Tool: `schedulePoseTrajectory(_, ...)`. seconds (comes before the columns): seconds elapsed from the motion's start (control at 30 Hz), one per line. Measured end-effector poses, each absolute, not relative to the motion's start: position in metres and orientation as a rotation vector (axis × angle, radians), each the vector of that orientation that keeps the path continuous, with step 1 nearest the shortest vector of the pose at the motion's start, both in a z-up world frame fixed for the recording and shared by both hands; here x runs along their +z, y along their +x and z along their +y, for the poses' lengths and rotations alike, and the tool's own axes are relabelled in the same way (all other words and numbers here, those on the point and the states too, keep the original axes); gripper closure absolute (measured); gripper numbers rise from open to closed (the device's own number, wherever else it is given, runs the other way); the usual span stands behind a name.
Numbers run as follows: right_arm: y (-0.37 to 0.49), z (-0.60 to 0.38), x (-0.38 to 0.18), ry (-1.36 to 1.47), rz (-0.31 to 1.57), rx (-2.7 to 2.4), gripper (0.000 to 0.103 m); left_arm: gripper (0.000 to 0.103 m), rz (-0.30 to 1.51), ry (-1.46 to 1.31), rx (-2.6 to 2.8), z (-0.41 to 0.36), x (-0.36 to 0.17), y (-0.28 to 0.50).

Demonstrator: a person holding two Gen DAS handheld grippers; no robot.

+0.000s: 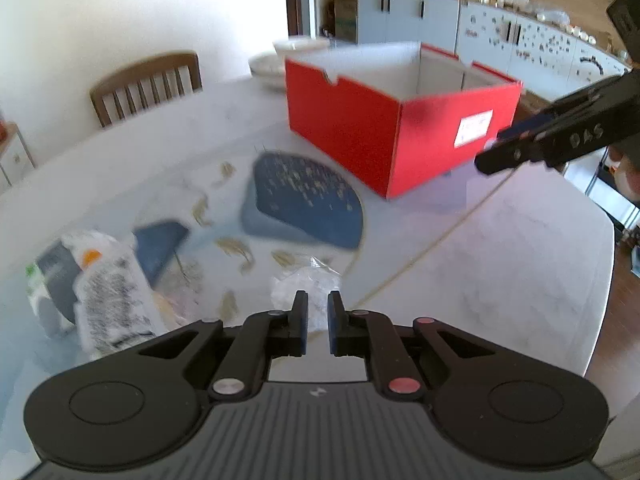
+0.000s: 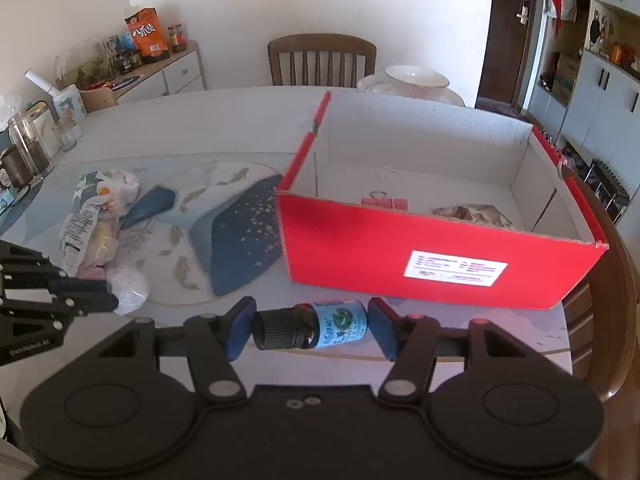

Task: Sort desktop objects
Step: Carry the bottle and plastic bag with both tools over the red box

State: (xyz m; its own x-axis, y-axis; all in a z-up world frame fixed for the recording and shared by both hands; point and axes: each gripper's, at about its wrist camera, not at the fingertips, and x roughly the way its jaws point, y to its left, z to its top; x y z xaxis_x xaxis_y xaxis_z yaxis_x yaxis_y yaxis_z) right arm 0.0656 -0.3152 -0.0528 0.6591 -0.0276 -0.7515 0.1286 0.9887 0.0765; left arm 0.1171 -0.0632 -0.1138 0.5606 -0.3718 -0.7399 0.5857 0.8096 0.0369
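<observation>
My right gripper (image 2: 310, 330) is shut on a small dark bottle (image 2: 310, 326) with a blue label, held sideways just in front of the red box (image 2: 436, 252). The open box holds a pink binder clip (image 2: 384, 203) and a crumpled wrapper (image 2: 472, 214). My left gripper (image 1: 317, 320) is nearly closed around a clear crumpled plastic packet (image 1: 304, 288), also in the right wrist view (image 2: 128, 288). A pile of snack packets (image 2: 98, 216) lies on the patterned mat (image 2: 236, 232); the pile shows in the left wrist view (image 1: 92, 288) too.
The red box (image 1: 392, 128) stands on the white table (image 1: 500, 248) right of the blue-patterned mat (image 1: 304, 204). White bowls (image 2: 412, 78) and a wooden chair (image 2: 320, 58) are behind. Jars and cups (image 2: 28, 148) stand at the table's far left.
</observation>
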Motion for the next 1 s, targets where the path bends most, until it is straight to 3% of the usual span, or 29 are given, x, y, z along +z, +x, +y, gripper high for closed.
schedulePoseTrajectory(0.17,0.067,-0.326,-0.057,0.128,0.857,-0.067,0.042,0.090,0.818,0.288,-0.551,-0.067,-0.120,0.120)
schedulePoseTrajectory(0.2,0.067,-0.327,-0.058,0.133,0.860,-0.062,0.042,0.084,0.819,0.293,-0.541,-0.067,-0.121,0.120)
schedulePoseTrajectory(0.27,0.067,-0.330,-0.059,0.137,0.865,-0.056,0.042,0.062,0.822,0.296,-0.517,-0.067,-0.122,0.122)
schedulePoseTrajectory(0.3,0.067,-0.331,-0.060,0.137,0.868,-0.052,0.042,0.041,0.823,0.293,-0.512,-0.066,-0.122,0.123)
schedulePoseTrajectory(0.33,0.068,-0.332,-0.061,0.137,0.871,-0.048,0.042,0.036,0.821,0.290,-0.509,-0.066,-0.122,0.124)
schedulePoseTrajectory(0.77,0.067,-0.346,-0.060,0.142,0.880,-0.027,0.042,0.036,0.877,0.338,-0.453,-0.086,-0.146,0.146)
schedulePoseTrajectory(0.97,0.064,-0.358,-0.054,0.141,0.878,-0.022,0.042,0.056,0.888,0.332,-0.416,-0.088,-0.146,0.150)
schedulePoseTrajectory(1.0,0.063,-0.360,-0.052,0.140,0.877,-0.021,0.042,0.063,0.887,0.336,-0.411,-0.090,-0.146,0.150)
